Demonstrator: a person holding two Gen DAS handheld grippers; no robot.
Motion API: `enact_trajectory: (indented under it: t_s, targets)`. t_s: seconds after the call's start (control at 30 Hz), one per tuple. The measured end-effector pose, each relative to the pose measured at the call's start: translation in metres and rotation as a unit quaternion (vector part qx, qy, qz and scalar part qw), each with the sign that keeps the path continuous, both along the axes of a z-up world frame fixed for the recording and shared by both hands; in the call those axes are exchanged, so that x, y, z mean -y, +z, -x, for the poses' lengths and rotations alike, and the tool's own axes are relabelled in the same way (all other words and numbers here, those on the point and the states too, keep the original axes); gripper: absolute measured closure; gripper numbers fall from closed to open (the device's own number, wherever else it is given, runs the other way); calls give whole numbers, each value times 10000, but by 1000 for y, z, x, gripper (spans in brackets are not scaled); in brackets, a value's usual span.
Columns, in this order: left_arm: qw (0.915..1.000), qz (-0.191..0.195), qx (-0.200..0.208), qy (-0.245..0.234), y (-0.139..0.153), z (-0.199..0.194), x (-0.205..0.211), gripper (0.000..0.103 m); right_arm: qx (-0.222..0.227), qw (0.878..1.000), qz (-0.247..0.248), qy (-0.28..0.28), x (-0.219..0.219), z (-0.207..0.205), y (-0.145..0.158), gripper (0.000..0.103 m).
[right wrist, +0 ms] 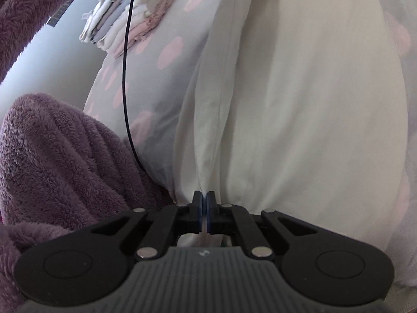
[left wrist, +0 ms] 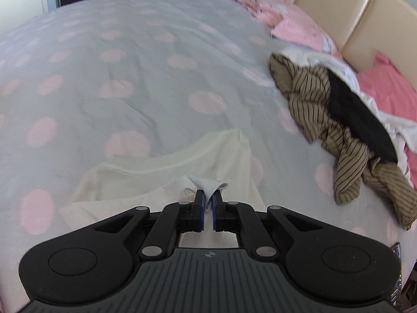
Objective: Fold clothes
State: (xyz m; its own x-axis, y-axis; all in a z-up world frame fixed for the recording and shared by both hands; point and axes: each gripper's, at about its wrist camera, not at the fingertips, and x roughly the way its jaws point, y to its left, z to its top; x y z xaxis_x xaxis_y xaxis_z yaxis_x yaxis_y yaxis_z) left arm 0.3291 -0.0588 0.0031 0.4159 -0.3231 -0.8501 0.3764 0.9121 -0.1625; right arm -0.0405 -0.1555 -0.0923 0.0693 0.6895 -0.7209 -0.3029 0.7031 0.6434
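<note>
A cream white garment [left wrist: 166, 172] lies on the grey bed sheet with pink dots [left wrist: 130, 65]. My left gripper [left wrist: 208, 200] is shut on a bunched fold of that garment, which sticks up between the blue pads. In the right wrist view the same cream garment [right wrist: 299, 104] stretches away across the sheet [right wrist: 161, 60]. My right gripper [right wrist: 204, 198] is shut on its near edge, with the cloth pulled into taut creases above the fingers.
A heap of unfolded clothes lies at the right: a tan striped piece [left wrist: 320, 120], a black one [left wrist: 357, 114], white and pink ones. Pink pillows [left wrist: 294, 23] lean on the beige headboard [left wrist: 346, 7]. A stack of folded clothes [right wrist: 130, 13], a black cable [right wrist: 126, 73] and a purple fleece sleeve [right wrist: 57, 161] show at the right gripper's left.
</note>
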Motion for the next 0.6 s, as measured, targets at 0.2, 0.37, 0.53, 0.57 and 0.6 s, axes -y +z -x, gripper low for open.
enact_trajectory:
  t_s: [0.2, 0.37, 0.53, 0.57, 0.6]
  targets:
    - [9992, 364, -148, -33, -23, -9, 5, 89, -103, 9999, 76, -43, 5, -4, -3, 100]
    - [9988, 418, 216, -103, 0, 2, -8, 63, -127, 9998, 152, -78, 9, -6, -4, 96]
    - [9998, 98, 48, -140, 12, 30, -32, 58, 144, 9993, 358, 3, 7, -4, 5, 91]
    - [9999, 58, 23, -111, 11, 38, -38, 55, 258, 9988, 427, 21, 6, -4, 10, 90]
    - [9999, 42, -36, -100, 9, 45, -42, 55, 381, 9980, 498, 41, 6, -3, 14, 85]
